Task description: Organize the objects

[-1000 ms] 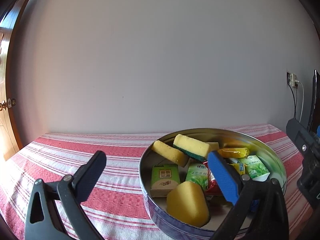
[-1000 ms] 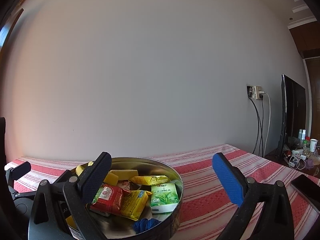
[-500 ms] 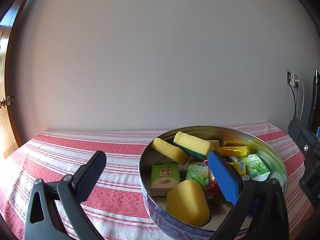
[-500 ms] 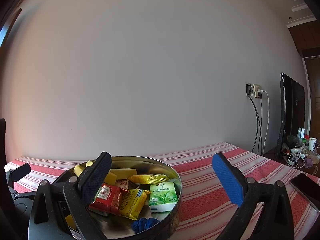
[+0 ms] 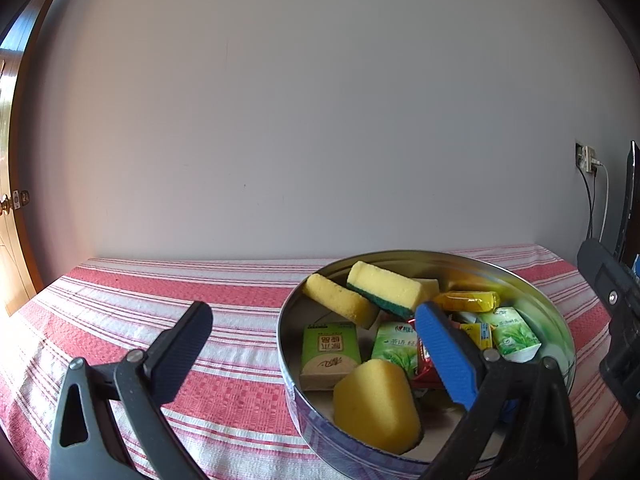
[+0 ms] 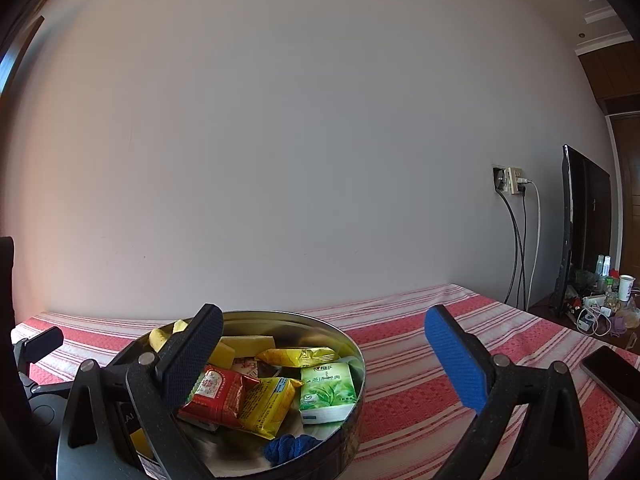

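Both tools hang released above the bench: the left tool (image 5: 312, 338) straddles the round metal tin's (image 5: 554, 320) near-left rim, the right tool (image 6: 324, 342) its right rim. Inside lie spongy yellow blocks (image 5: 374, 404) and glossy packets (image 6: 328, 392); striped woven cloth (image 5: 160, 292) beneath.

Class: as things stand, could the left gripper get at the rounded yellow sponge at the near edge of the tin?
Probably yes: the left gripper is open, and the rounded yellow sponge lies uncovered against the tin's near wall.

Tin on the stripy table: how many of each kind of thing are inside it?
Sponges: 4
Green packs: 3
Yellow packets: 2
Red packet: 1
Blue cloth: 1
Total I can see in the tin: 11
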Demonstrator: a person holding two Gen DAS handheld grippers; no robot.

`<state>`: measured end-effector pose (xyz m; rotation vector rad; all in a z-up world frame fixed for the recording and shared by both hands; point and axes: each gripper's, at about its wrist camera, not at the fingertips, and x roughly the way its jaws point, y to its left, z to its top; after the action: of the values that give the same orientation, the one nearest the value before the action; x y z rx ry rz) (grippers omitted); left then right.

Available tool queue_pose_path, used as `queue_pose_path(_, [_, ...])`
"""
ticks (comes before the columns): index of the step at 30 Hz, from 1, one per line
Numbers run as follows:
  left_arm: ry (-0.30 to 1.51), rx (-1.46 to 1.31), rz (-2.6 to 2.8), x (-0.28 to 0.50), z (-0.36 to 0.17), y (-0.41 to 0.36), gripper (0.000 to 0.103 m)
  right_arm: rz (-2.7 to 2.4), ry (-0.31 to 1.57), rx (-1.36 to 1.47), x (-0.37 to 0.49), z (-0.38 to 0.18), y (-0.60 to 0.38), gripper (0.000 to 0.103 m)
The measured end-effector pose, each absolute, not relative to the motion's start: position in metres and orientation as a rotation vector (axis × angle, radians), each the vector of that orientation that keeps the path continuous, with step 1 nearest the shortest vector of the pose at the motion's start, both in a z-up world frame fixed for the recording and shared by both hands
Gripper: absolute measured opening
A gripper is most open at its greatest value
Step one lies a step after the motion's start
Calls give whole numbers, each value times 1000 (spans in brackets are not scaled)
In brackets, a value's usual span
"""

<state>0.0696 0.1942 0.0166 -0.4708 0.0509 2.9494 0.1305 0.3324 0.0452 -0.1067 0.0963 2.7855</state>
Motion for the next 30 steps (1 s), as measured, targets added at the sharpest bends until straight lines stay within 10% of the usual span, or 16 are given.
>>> queue_pose_path(30, [43,-485,2959,70,16,196,103,2790,99,-118,131,45,335,102])
